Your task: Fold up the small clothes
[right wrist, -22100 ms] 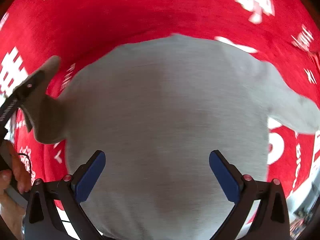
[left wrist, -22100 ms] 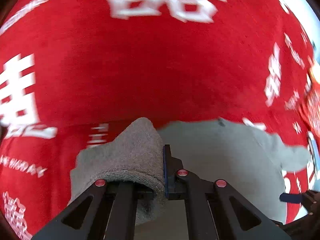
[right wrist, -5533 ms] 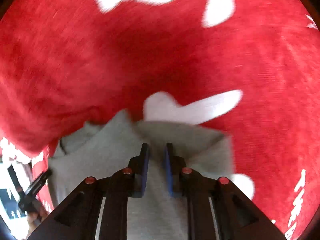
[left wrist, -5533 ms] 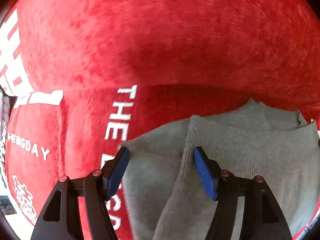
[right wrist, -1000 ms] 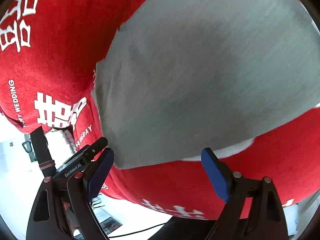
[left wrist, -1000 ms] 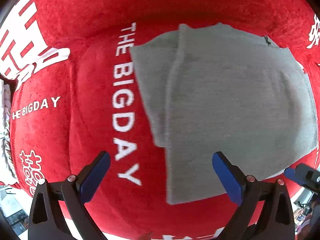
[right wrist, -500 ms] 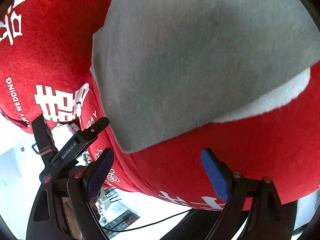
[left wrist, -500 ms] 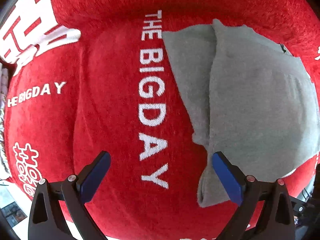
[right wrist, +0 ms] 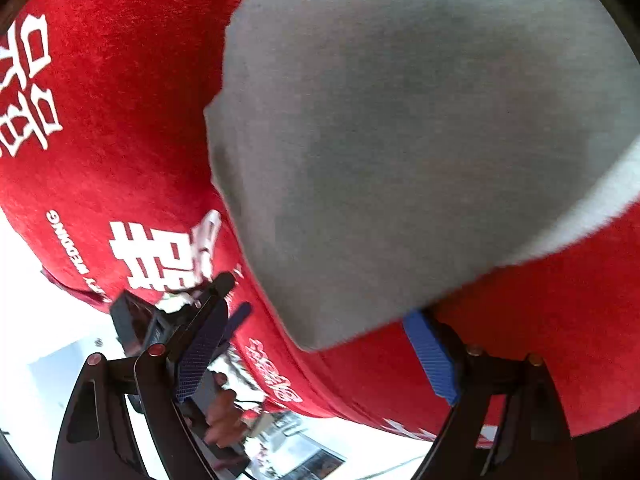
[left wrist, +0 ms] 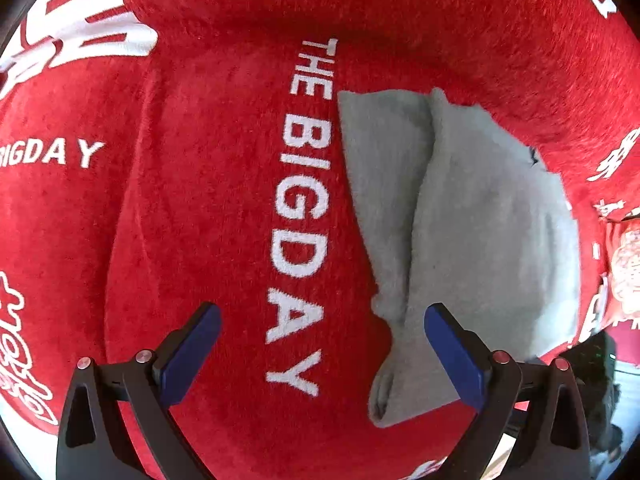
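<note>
Both tongs free, grey garment folded on the red cloth

Your left tongs (left wrist: 322, 344) hang spread wide and empty over the red plush printed cloth (left wrist: 208, 216) covering the worktop; the folded grey knit garment (left wrist: 472, 240) lies just right of the white lettering, near the front edge. Your right tongs (right wrist: 316, 356) gape too, straddling its near corner without pinching. The fold looks nearly finished; next, I judge, you either tidy that corner or set the bundle aside.

we see garment (left wrist: 480, 232): plain grey | cloth (left wrist: 200, 200): red plush, white lettering and characters | gripper pads (left wrist: 452, 356): blue | gripper frames (right wrist: 120, 400): black
</note>
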